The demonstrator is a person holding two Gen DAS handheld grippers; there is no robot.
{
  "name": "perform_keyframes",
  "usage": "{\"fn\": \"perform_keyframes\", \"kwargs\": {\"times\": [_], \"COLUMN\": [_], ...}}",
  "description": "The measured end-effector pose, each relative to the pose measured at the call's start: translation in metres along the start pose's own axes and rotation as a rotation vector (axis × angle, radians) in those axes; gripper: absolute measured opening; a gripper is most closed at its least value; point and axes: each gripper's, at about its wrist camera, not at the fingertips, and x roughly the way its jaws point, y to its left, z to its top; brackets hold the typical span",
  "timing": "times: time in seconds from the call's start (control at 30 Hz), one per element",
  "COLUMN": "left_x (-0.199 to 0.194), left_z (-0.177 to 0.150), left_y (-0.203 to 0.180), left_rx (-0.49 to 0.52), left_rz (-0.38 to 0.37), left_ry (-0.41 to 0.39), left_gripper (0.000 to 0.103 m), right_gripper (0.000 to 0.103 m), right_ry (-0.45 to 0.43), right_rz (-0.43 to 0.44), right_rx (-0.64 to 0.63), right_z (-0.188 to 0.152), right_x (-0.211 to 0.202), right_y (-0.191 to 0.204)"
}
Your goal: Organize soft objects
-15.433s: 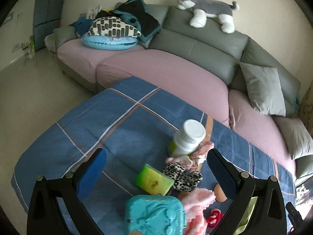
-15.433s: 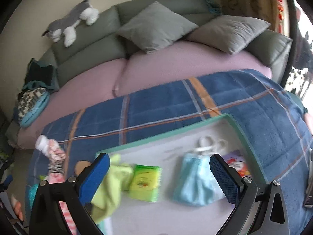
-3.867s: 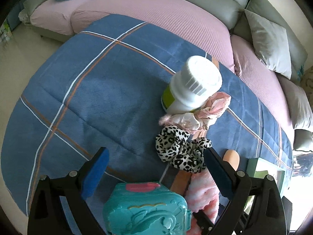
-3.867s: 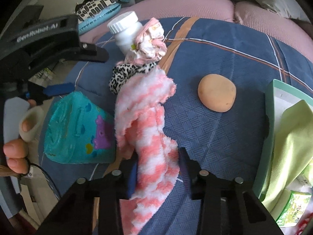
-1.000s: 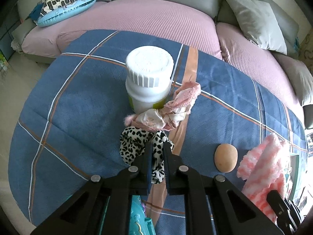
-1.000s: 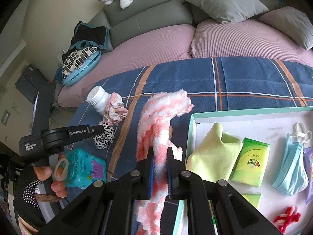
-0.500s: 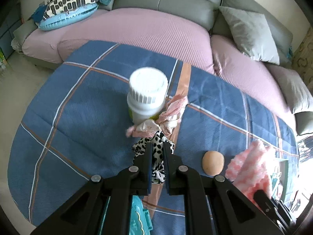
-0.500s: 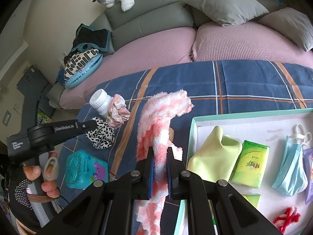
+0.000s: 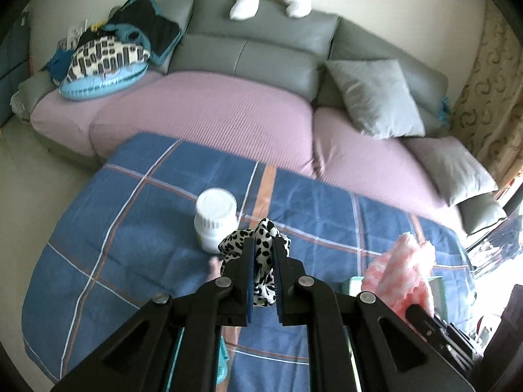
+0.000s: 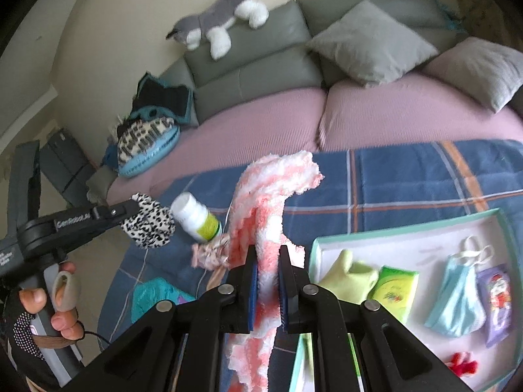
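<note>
My left gripper point(image 9: 263, 261) is clamped on the leopard-print scrunchie point(image 9: 261, 241), which bunches out above and below the closed pads and hangs clear of the blue plaid blanket point(image 9: 137, 228). From the right wrist view I can see that same scrunchie point(image 10: 148, 225) held up at the tip of the left gripper point(image 10: 130, 209), with my left hand point(image 10: 49, 307) wrapped around the handle at the near left. Just beyond it on the blanket lies the white bottle point(image 9: 215, 219), and a pink scrunchie point(image 10: 209, 254) sits on the blanket close to the bottle's base. My right gripper point(image 10: 267, 281) is closed tight on the pink-and-white fuzzy cloth point(image 10: 271, 202), which rises above the pads, curls over to the right, and also trails down below them. To the near right is the teal-rimmed tray point(image 10: 408, 225), holding a yellow-green cloth point(image 10: 349, 277), a green tissue pack point(image 10: 394, 285), a blue face mask point(image 10: 457, 297), a purple packet point(image 10: 498, 303) and something red point(image 10: 464, 364) at its near edge. A teal toy case point(image 10: 157, 297) lies on the blanket at the near left. At the far side stands the sofa point(image 9: 228, 114) with grey cushions point(image 9: 376, 94), and a plush dog point(image 10: 219, 26) lies along its backrest.
</note>
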Motion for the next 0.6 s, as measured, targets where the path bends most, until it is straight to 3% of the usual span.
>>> {"fn": "perform_keyframes", "kwargs": {"times": [0.3, 0.6], "left_x": [-0.028, -0.027], "left_z": [-0.001, -0.015], "left_y": [-0.03, -0.085], "left_rx": [0.069, 0.186], "left_rz": [-0.061, -0.151], "left_ry": [-0.066, -0.048], "left_gripper": [0.01, 0.01], "right_gripper": [0.011, 0.011], "right_ry": [-0.145, -0.215], "right_rz": [-0.132, -0.278], "right_rx": [0.05, 0.173], "right_z": [0.014, 0.016], "right_x": [-0.061, -0.105], "right_y": [-0.035, -0.094]}}
